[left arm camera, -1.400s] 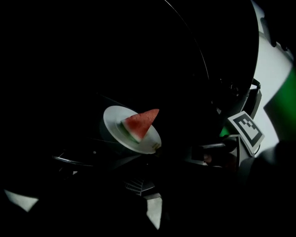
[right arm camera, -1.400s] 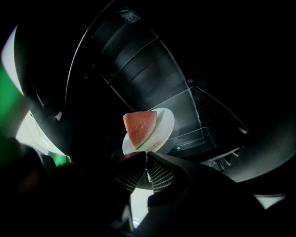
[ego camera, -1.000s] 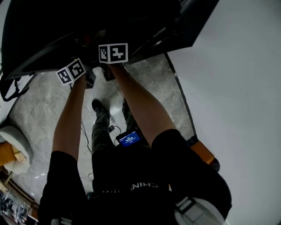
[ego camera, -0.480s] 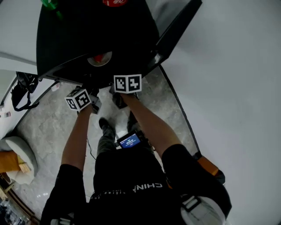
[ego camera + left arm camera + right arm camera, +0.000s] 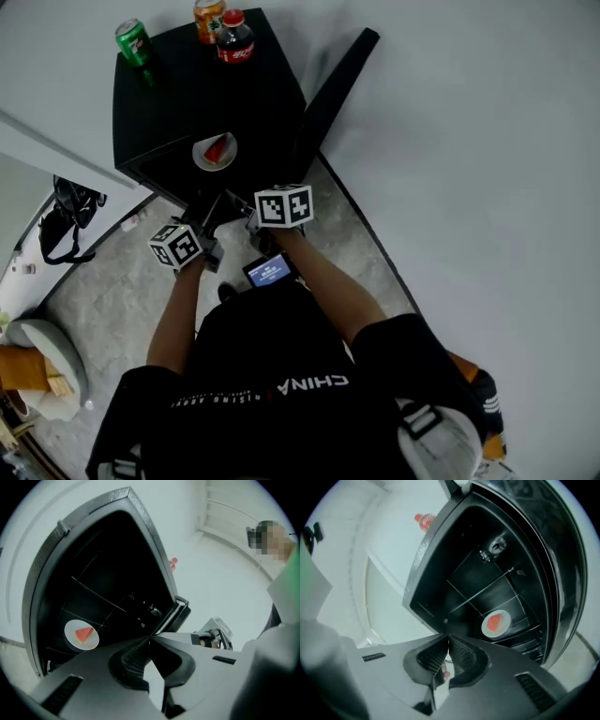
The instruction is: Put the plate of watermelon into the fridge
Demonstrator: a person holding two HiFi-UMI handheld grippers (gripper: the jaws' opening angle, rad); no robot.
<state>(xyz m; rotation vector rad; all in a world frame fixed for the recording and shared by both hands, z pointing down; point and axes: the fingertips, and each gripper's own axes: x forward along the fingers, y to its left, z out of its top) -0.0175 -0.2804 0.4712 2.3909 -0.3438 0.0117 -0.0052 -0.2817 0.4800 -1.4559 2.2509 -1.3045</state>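
Grey marbled floor (image 5: 112, 291) runs from the person's feet up to a black fridge (image 5: 187, 84) standing against a white wall (image 5: 487, 187). Its door (image 5: 337, 75) is swung wide to the right and stands edge-on close beside the wall, so the whole front of the compartment is open. Inside, the plate (image 5: 202, 156) lies flat on a wire shelf (image 5: 518, 616) low in the compartment, set back from the shelf's front edge, with the red watermelon slice (image 5: 218, 149) on it. An upper wire shelf (image 5: 483, 590) crosses the space above the plate with a clear gap between them.

On the fridge top a green can (image 5: 134, 39) stands near the back left corner, and an orange can (image 5: 208, 17) and a cola bottle (image 5: 234, 37) stand together toward the back right.

The left gripper (image 5: 150, 639) is held just outside the lower front edge of the fridge, with its jaws closed tip to tip and nothing between them. The right gripper (image 5: 448, 637) is beside it, nearer the door side, also closed and empty. Both are apart from the plate. A device with a blue screen (image 5: 269, 271) sits at the person's waist.

To the left, a black bag (image 5: 61, 220) lies on the floor by the wall, and a pale round cushion (image 5: 42, 356) sits further back. The floor between them and the fridge is bare.
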